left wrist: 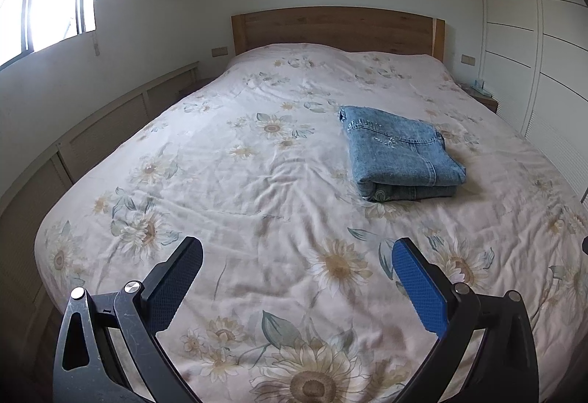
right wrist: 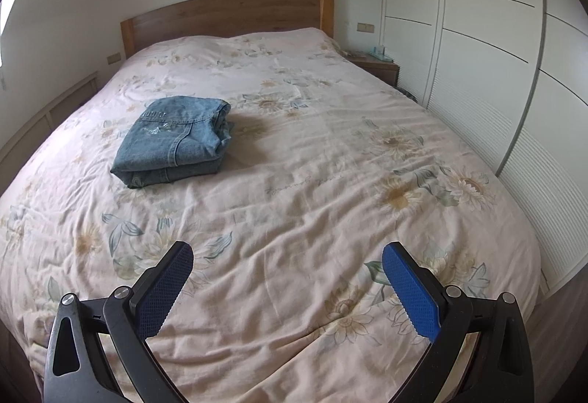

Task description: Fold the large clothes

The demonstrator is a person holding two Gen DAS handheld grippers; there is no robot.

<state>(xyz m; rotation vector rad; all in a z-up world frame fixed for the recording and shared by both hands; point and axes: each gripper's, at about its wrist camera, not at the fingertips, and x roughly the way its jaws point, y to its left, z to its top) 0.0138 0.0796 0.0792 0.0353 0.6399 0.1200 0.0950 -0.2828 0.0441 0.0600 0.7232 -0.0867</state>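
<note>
Ahead of the left gripper [left wrist: 297, 248], whose jaws stand wide and hold nothing, the bedspread [left wrist: 239, 182] lies bare all the way to the headboard [left wrist: 330, 28]. The one obstacle is the folded jeans [left wrist: 400, 156], ahead and to its right. For the right gripper [right wrist: 286, 252], likewise wide and holding nothing, the jeans [right wrist: 176, 142] sit ahead-left; straight ahead and rightward the cover is free. The wardrobe [right wrist: 477, 72] walls its right side, with a nightstand [right wrist: 375, 66] at the far right corner.
</note>
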